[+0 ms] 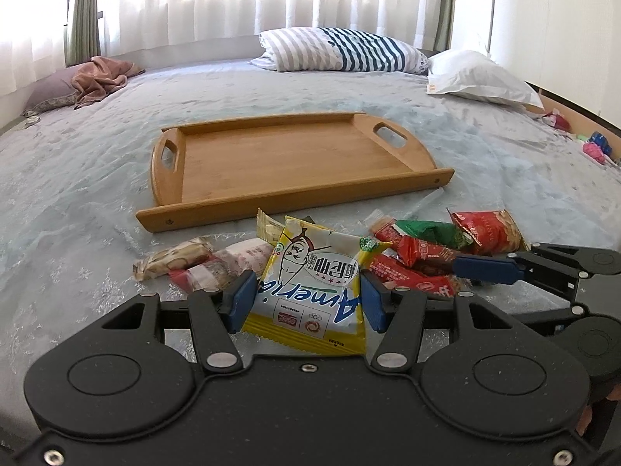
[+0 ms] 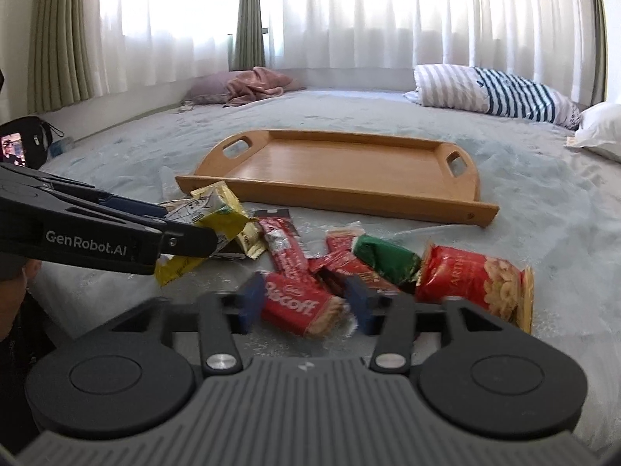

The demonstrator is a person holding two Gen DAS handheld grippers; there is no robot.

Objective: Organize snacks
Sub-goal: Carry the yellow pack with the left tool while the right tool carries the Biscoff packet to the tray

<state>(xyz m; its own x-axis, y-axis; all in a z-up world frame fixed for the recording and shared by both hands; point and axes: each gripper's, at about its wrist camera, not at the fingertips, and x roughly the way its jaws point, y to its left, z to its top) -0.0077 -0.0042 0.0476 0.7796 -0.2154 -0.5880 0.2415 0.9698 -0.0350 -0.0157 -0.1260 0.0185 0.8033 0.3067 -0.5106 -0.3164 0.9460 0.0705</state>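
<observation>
We see the left claw (image 1: 306, 297) with both blue pads (image 1: 243, 299) pressed against the sides of a yellow-and-white snack packet (image 1: 310, 283), so it is gripping that packet; in the right wrist view the packet (image 2: 217, 213) looks lifted a little off the bed, but we cannot tell for sure. The right claw (image 2: 300, 306) is spread apart, pads on either side of a red Biscoff packet (image 2: 299, 305) that lies on the bed between them; the pads are blurred and we cannot tell whether they touch it. The wooden tray (image 1: 217, 209) sits on the grey bedspread (image 1: 77, 194) beyond the snack pile, just behind it, nothing inside. Relative to the tray, the snacks lie along its near long rim: two pale wrapped biscuits (image 1: 174, 260) toward its left end, the yellow packet near the middle, red sachets (image 1: 419, 252), a green wrapper (image 1: 431, 231) and a red chip bag (image 1: 485, 231) toward its right end. In the right wrist view the chip bag (image 2: 473, 287) lies just right of the right claw, the green wrapper (image 2: 386, 260) touching it. A striped pillow (image 1: 341, 48) and a white pillow (image 1: 477, 77) lie well beyond the tray, a pink cloth (image 1: 99, 79) far to its left.
</observation>
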